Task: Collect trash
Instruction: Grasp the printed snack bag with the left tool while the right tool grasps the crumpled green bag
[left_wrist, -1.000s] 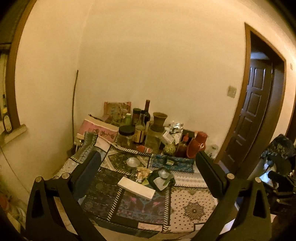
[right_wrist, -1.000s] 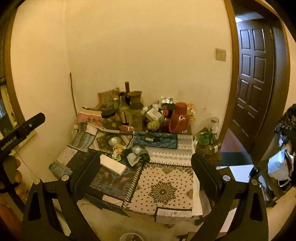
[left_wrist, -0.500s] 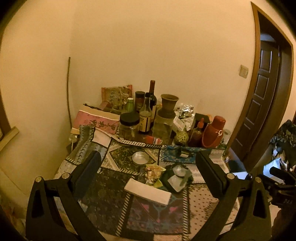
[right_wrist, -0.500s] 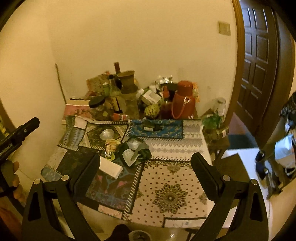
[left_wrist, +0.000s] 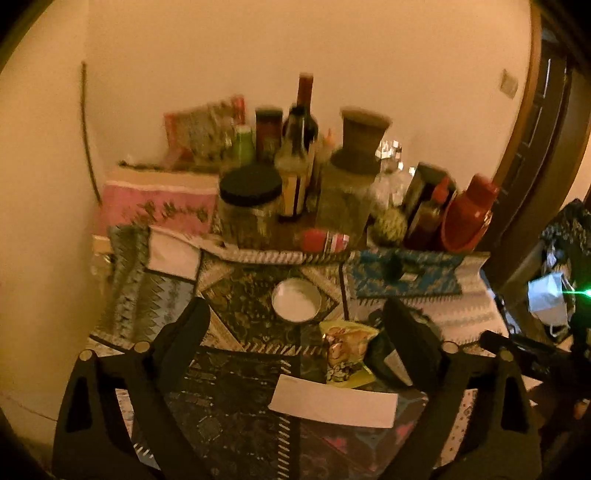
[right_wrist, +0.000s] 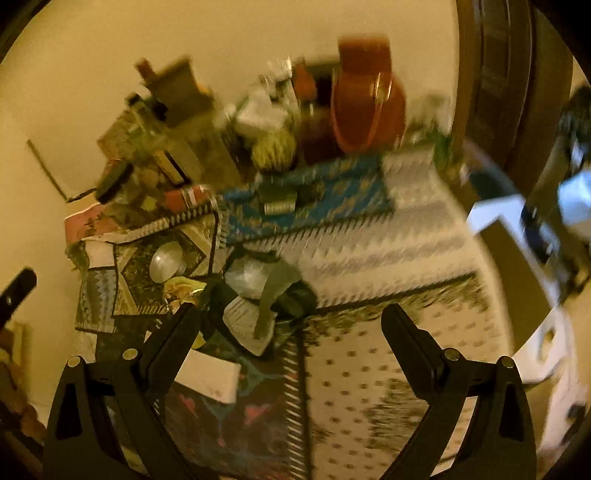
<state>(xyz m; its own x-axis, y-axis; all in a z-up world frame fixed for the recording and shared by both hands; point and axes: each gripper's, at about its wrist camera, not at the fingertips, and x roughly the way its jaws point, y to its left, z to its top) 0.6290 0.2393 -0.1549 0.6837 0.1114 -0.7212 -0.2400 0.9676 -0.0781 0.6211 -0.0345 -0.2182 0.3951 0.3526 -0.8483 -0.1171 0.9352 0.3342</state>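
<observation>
Both grippers hang over the table w/ the patchwork cloth (left_wrist: 236, 424). The left gripper (left_wrist: 295, 325) has its 2 fingers wide apart and holds nothing. The right gripper (right_wrist: 291, 325) is wide apart too, also w/ nothing in it.

The trash sits near the middle of the table, toward the front edge. There is a crinkly snack wrapper (left_wrist: 347, 350) just in front of the small metal bowl (left_wrist: 296, 305). Beside it lies a pile of dark bag and clear plastic (right_wrist: 266, 291).

The wrapper looks light, thin and slippery, so it's prob best to pinch a bunched-up edge. A flat white box (left_wrist: 332, 402) lies at the front edge.
</observation>
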